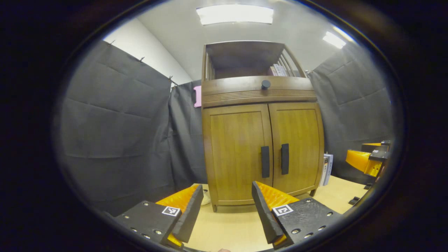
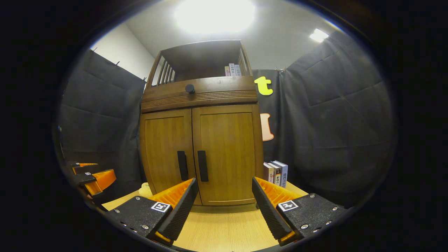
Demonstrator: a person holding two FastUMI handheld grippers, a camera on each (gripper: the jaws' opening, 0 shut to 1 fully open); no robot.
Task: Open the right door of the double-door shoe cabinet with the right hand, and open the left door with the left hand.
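A wooden double-door shoe cabinet [image 1: 260, 150] [image 2: 201, 154] stands on the table with both doors shut. Each door carries a black vertical handle: the left handle [image 1: 265, 161] [image 2: 182, 165] and the right handle [image 1: 285, 159] [image 2: 202, 166] sit side by side at the middle seam. My left gripper [image 1: 227, 190] is open, short of the cabinet and low before the left door. My right gripper [image 2: 224, 187] is open too, low before the right door, holding nothing. In the left gripper view the right gripper [image 1: 367, 159] shows at the right edge; in the right gripper view the left gripper [image 2: 89, 176] shows at the left edge.
A drawer with a round black knob [image 1: 265, 84] [image 2: 190, 88] sits above the doors, under an open shelf holding books [image 2: 232, 70]. More books [image 1: 326, 169] [image 2: 276, 174] lean at the cabinet's right side. A small pale object [image 2: 145, 190] lies by its left foot. The light wooden tabletop [image 1: 231, 227] lies between grippers and cabinet.
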